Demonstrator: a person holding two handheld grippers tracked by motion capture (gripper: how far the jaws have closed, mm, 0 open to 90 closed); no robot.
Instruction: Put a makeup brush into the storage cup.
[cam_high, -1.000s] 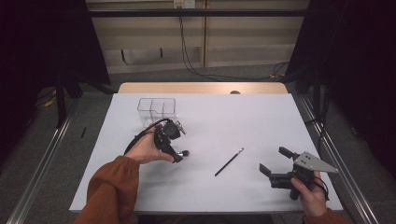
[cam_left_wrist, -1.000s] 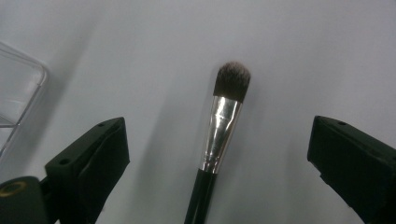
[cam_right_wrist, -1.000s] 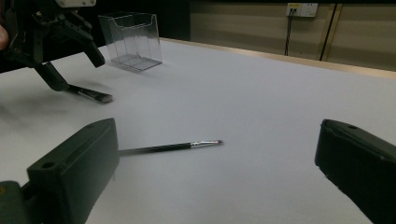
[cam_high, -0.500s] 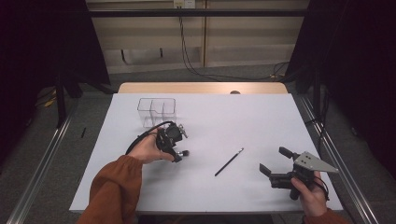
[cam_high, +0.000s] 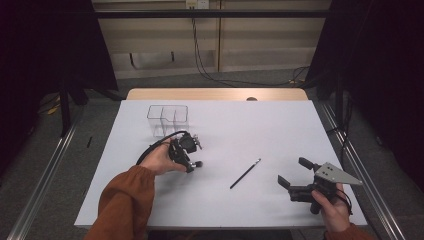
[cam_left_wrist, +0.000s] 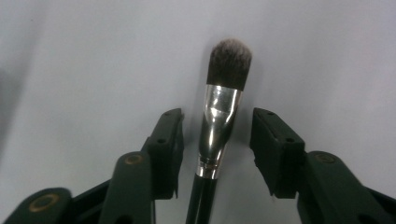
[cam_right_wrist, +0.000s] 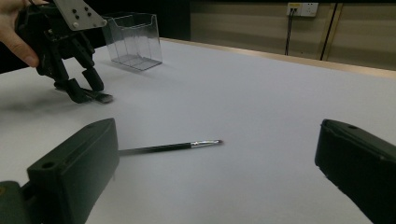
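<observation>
Clear organizer (cam_high: 168, 119) sits in the upper left of the high view, just above your left gripper (cam_high: 191, 165); nothing lies between them but its looping cable. In the right gripper view the organizer (cam_right_wrist: 132, 40) shows at upper left, upright, with divided compartments. A thin black liner brush (cam_high: 245, 173) lies slanted at the centre of the high view, well apart from both grippers, with open sheet all around it. In the right gripper view the liner brush (cam_right_wrist: 170, 147) lies between the two jaws, farther off on the sheet.

Your left gripper is tipped down onto the sheet at centre-left of the high view. In the left gripper view the makeup brush (cam_left_wrist: 219, 112) lies flat between the jaws, bristle head toward the top of the frame, silver ferrule level with the pads, black handle running off the bottom. Jaws stand narrowly parted, a gap on each side of the ferrule, not touching it.

Your right gripper (cam_high: 295, 175) sits at lower right of the high view, jaws spread wide, holding nothing.

The surface (cam_high: 260, 125) is covered in plain white, with a wood edge at the far side. Dark curtains hang on both sides, cables run down the back wall, and metal rails flank the surface.
</observation>
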